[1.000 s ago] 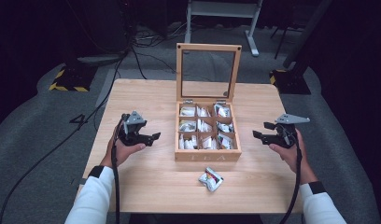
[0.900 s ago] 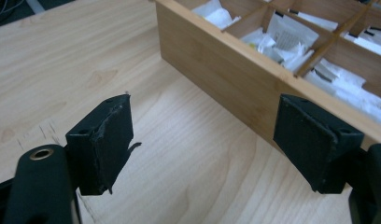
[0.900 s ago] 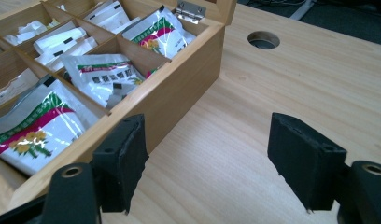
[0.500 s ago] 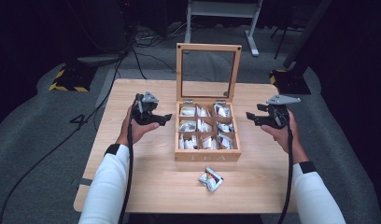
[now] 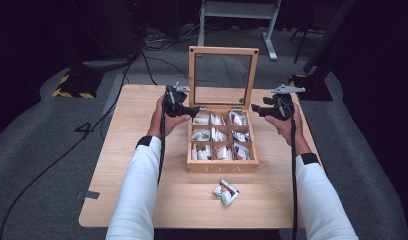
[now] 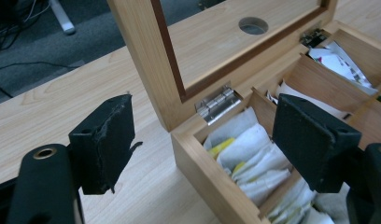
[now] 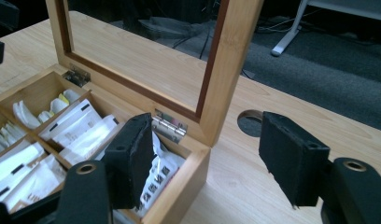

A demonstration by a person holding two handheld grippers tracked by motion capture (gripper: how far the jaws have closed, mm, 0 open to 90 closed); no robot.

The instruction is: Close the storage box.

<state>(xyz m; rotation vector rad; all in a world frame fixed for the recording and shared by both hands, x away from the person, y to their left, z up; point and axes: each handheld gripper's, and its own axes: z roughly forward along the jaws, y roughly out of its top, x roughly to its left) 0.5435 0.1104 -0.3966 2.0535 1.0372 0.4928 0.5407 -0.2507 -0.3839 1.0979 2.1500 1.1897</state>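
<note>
A wooden tea box [image 5: 222, 167] stands mid-table with its glass-windowed lid [image 5: 223, 50] upright. Its compartments hold white tea bags [image 5: 216, 135]. My left gripper [image 5: 194, 110] hovers at the box's back left corner. It is open, its jaws a little narrower than just before, and straddles the hinge [image 6: 216, 101] without touching it [image 6: 202, 107]. My right gripper [image 5: 255, 107] is at the back right corner. It is open, its jaws having just closed somewhat, one on each side of the lid frame [image 7: 226, 70], with nothing gripped [image 7: 205, 119].
A loose tea packet [image 5: 225, 192] lies near the table's front edge. A round cable hole [image 7: 249, 123] is cut in the tabletop behind the box. Cables and a striped block [image 5: 72, 85] lie on the floor beyond the table [image 5: 137, 125].
Both hands have moved away from the person and inward, from beside the box's middle to its back corners, rising slightly. The box and the loose packet stay put.
</note>
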